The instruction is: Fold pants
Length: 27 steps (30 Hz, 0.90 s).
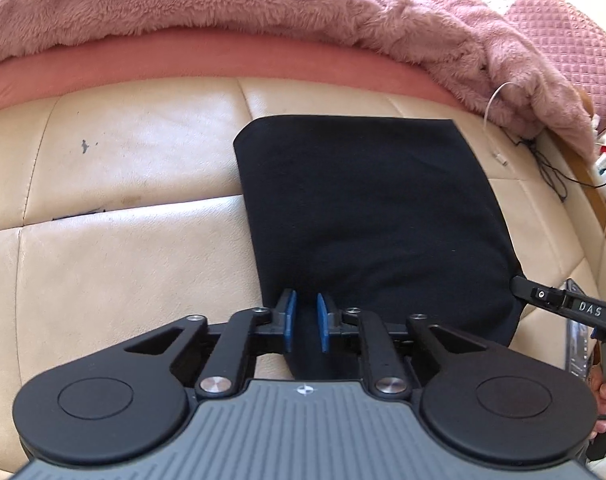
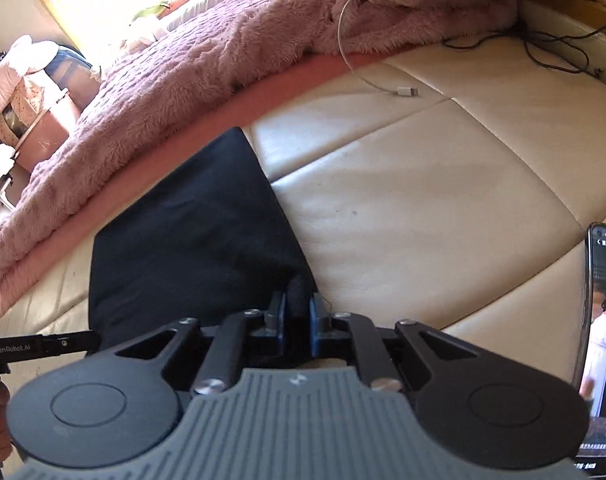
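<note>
Now right claw (image 2: 297,312) pinched tight on near corner of black pants (image 2: 191,240); left claw (image 1: 305,320) narrowly parted, astride near hem, not pressing.

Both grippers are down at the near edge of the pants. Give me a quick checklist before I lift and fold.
1. right gripper pinching the black pants: ok, fabric bunched between its pads.
2. left gripper gripping: cannot tell, cloth between the pads but a gap shows.
3. Pants lying flat ahead: ok.
4. Cream cushion clear to the left: ok.
5. white cable away from pants: ok.
6. phone beside the right gripper: not ok, close enough to knock.
</note>
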Each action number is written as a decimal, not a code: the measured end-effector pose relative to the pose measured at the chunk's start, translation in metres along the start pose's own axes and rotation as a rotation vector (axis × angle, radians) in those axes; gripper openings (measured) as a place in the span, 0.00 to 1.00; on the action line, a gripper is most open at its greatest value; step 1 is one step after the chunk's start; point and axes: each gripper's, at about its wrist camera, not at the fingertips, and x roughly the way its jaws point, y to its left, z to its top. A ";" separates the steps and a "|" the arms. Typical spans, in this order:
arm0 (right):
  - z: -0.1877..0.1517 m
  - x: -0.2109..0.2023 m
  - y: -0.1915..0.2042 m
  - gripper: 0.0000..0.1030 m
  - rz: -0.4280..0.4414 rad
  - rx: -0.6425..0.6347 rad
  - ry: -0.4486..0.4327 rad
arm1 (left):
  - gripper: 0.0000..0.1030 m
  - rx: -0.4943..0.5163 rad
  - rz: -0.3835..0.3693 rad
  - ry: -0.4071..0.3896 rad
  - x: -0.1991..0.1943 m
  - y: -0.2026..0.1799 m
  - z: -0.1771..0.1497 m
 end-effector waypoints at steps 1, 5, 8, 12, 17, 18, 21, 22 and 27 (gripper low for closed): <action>-0.001 0.001 0.000 0.05 -0.002 -0.002 -0.003 | 0.17 0.001 0.003 0.003 0.001 0.000 0.001; 0.003 -0.008 0.006 0.16 -0.030 -0.042 -0.011 | 0.17 0.001 -0.007 -0.002 -0.008 0.001 0.006; 0.013 -0.032 0.016 0.27 -0.050 -0.111 -0.076 | 0.18 -0.006 -0.023 -0.069 -0.017 0.009 0.015; 0.037 -0.038 0.038 0.28 -0.068 -0.236 -0.160 | 0.18 0.016 0.018 -0.122 -0.009 0.018 0.039; 0.064 0.000 0.066 0.13 -0.026 -0.331 -0.165 | 0.18 0.021 0.043 -0.161 0.008 0.022 0.061; 0.069 0.011 0.069 0.12 -0.022 -0.336 -0.159 | 0.18 0.017 0.044 -0.159 0.014 0.022 0.066; 0.075 0.040 0.072 0.08 -0.035 -0.337 -0.139 | 0.18 -0.001 0.053 -0.155 0.029 0.028 0.073; 0.075 0.048 0.071 0.06 -0.044 -0.328 -0.132 | 0.18 -0.008 0.054 -0.152 0.033 0.030 0.075; 0.069 0.069 0.057 0.05 -0.054 -0.276 -0.116 | 0.21 0.007 0.076 -0.143 0.053 0.038 0.076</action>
